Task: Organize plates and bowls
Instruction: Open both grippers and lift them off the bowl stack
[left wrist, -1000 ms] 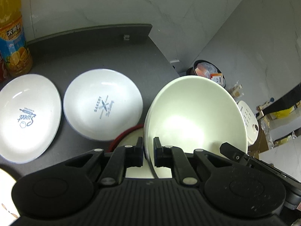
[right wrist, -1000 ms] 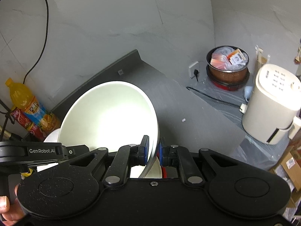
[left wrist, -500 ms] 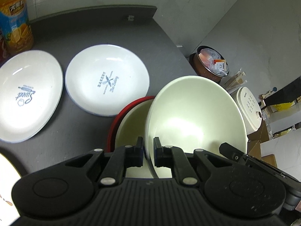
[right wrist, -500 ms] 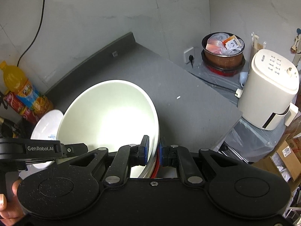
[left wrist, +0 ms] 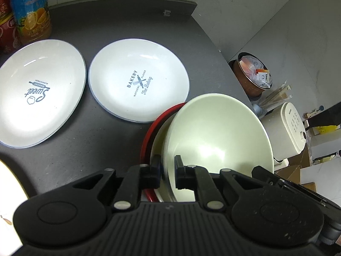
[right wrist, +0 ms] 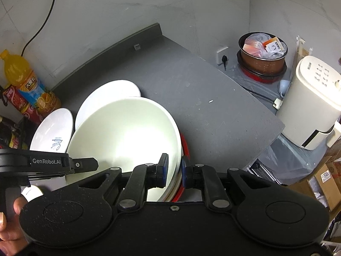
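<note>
Cream bowl [left wrist: 217,136], grasped at opposite rims by left gripper [left wrist: 166,171] and right gripper [right wrist: 174,170] for balance, apparently nests into the red-rimmed bowl [left wrist: 149,136] near the bench's [right wrist: 191,89] right edge.

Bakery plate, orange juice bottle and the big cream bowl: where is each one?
Bakery plate [left wrist: 138,83]: left wrist view, on the printed centre.
Orange juice bottle [right wrist: 25,85]: right wrist view, on its label.
Cream bowl [right wrist: 125,136]: right wrist view, on its inner wall.
</note>
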